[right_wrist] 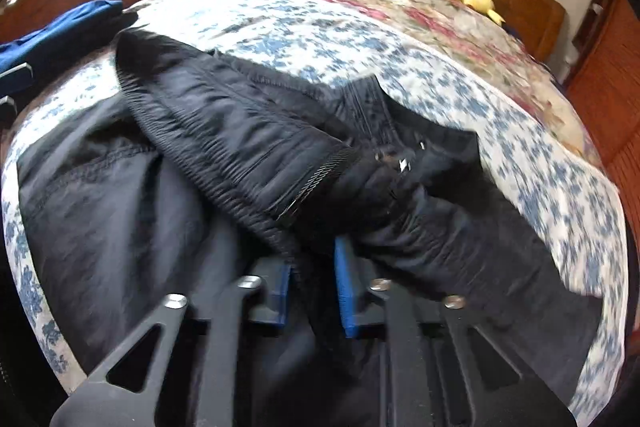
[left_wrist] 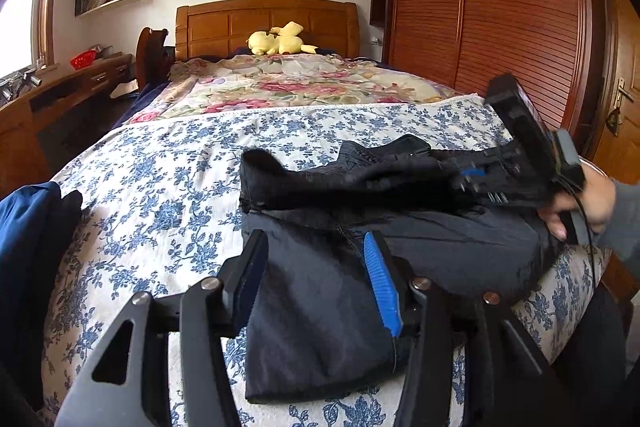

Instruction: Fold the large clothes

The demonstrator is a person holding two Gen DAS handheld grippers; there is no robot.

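A dark navy garment (left_wrist: pixel 320 291) lies partly folded on the bed's blue-flowered sheet (left_wrist: pixel 160 187). My left gripper (left_wrist: pixel 316 267) is open, its fingers wide apart over the garment's near left part. My right gripper (left_wrist: pixel 476 183), held by a hand at the right, is at the garment's upper right part. In the right wrist view the right gripper (right_wrist: pixel 314 263) is shut on a bunched fold of the garment (right_wrist: pixel 224 131), cloth pinched between its blue pads (right_wrist: pixel 346 291). The ribbed waistband is folded over on top.
A folded blue garment (left_wrist: pixel 24 227) lies at the bed's left edge, also in the right wrist view (right_wrist: pixel 60 27). A yellow plush toy (left_wrist: pixel 280 39) sits by the wooden headboard. A wooden desk (left_wrist: pixel 60 95) stands left, a wooden wardrobe (left_wrist: pixel 500 7) right.
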